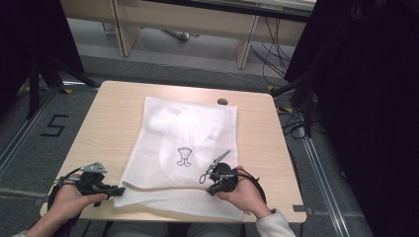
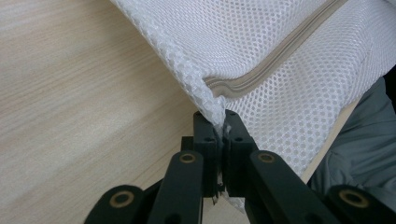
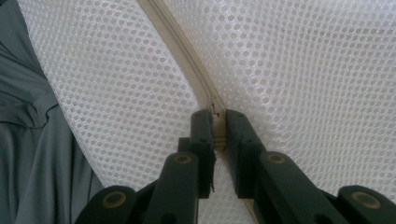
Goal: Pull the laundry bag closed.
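Jaws pinch mesh bag (image 2: pixel 289 42) corner; right gripper view shows zipper (image 3: pixel 196 79).

The bag (image 1: pixel 185 148) is white open-weave mesh cloth, matt, with a ribbed beige zipper (image 3: pixel 198 79) sewn in. The table (image 1: pixel 108 123) looks like pale, smooth wood-grain laminate. At six o'clock, both grippers' jaws are matt black plastic with brassy metal rivets.
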{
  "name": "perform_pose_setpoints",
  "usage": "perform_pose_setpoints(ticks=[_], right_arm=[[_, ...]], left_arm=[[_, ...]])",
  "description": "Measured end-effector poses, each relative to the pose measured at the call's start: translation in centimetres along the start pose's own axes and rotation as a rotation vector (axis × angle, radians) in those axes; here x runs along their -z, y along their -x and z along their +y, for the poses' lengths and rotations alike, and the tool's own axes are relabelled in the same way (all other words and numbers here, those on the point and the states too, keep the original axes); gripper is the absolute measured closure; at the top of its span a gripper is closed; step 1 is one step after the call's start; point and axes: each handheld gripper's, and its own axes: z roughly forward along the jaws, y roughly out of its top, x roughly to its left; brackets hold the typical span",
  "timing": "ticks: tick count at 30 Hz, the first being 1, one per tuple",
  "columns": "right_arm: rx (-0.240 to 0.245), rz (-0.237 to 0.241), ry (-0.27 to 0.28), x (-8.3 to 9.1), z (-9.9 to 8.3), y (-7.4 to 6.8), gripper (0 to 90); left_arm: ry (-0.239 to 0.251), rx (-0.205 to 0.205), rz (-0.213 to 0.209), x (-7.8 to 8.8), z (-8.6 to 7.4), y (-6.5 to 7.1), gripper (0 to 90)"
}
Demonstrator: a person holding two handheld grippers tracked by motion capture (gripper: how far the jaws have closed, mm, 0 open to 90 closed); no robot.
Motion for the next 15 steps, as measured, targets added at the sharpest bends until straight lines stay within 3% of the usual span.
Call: perform_pose_setpoints(ticks=[2, 7, 9, 15], right_arm=[[-0.001, 0.005, 0.001, 0.01, -0.02, -0.07, 82.5], [-0.005, 0.006, 0.002, 0.14, -0.13, 0.03, 82.5], [-0.004, 0.0, 0.0, 0.17, -0.23, 0.08, 82.5], [-0.011, -0.006, -0.003, 0.28, -0.56, 0.32, 82.5]], left_arm=[[0.027, 0.003, 0.002, -0.17, -0.1, 0.03, 85.8], [0.001, 0.002, -0.002, -0.01, 0.01, 0.0, 85.8], [0.022, 0.008, -0.001, -0.14, -0.07, 0.04, 85.8], [0.025, 0.006, 0.0, -0.16, -0.08, 0.03, 85.8]])
